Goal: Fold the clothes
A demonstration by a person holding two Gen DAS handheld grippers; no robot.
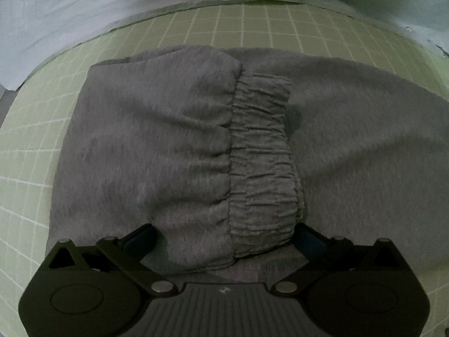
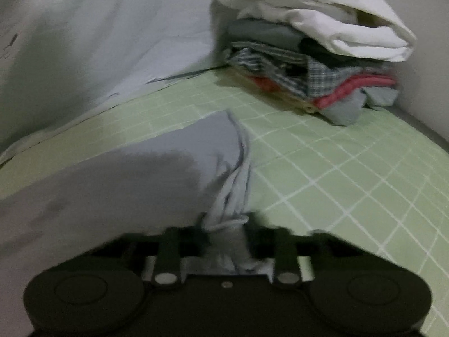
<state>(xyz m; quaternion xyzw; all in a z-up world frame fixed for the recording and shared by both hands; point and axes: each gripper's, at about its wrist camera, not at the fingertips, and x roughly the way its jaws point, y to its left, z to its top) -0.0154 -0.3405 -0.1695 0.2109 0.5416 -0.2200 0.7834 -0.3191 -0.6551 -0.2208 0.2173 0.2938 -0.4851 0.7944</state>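
We've got the grey marl jersey garment with a gathered elastic waistband [image 1: 196, 146] lying on the pale green mat w/ white grid lines [image 1: 25, 168], one layer already turned over another so the ribbed elastic band [image 1: 261, 168] runs down the middle of the left wrist view. The black two-finger left gripper [image 1: 228, 238] sits at the near edge of the cloth w/ its jaws spread wide; the folded corner of the fabric lies between them, but nothing is pinched.

The black two-finger right gripper [image 2: 224, 224] has its jaws drawn in tight on a bunched twist of the same grey cloth, and a bit of white drawcord [image 2: 230, 221] shows just at the fingertips. The fabric rises from the mat toward that grip, so we judge this edge is being lifted or carried. The frame is blurred, so we can't say which way.

We read this as mid-fold: one side laid over, the right-hand end held up. Next move, as we see it, calls for keeping the held end taut and level, setting it square onto the flat part, and having the left jaws either pin or take the near corner so the layers don't slide.

Far corner of the mat: a stack of folded clothes topped by a white piece [image 2: 314, 45], well apart from our garment. Behind it all hangs a pale sheet backdrop [image 2: 98, 42].
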